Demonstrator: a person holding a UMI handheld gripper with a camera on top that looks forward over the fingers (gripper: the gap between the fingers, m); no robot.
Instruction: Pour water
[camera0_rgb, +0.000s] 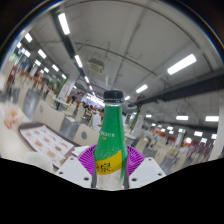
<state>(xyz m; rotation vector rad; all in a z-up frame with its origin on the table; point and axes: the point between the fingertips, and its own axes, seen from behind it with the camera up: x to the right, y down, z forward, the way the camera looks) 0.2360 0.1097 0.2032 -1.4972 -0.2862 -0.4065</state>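
Green translucent plastic, a tall bottle with a dark screw cap (111, 135), stands upright right in front of your camera, held between the two fingers of your gripper (109, 166). The purple pads (93, 157) sit against its lower part on both sides, where a yellow band wraps the bottle, so your gripper is clamped on it at a narrow width. The white finger parts (150, 170) show to either side below the pads. I cannot tell whether the bottle's base rests on anything; it is hidden below the fingers.

Behind the bottle you face a large, bright hall. A pale ceiling (120, 45) curves overhead, crossed by dark beams and lit by long white strip lights (182, 64) running away from you in rows. Beyond the fingers, white tables (45, 140) spread out on both sides, the near one beside the fingers carrying flat printed sheets with reddish marks. Farther back there are more tables with small cluttered items, too small to make out, and figures of people standing along one side of the room.
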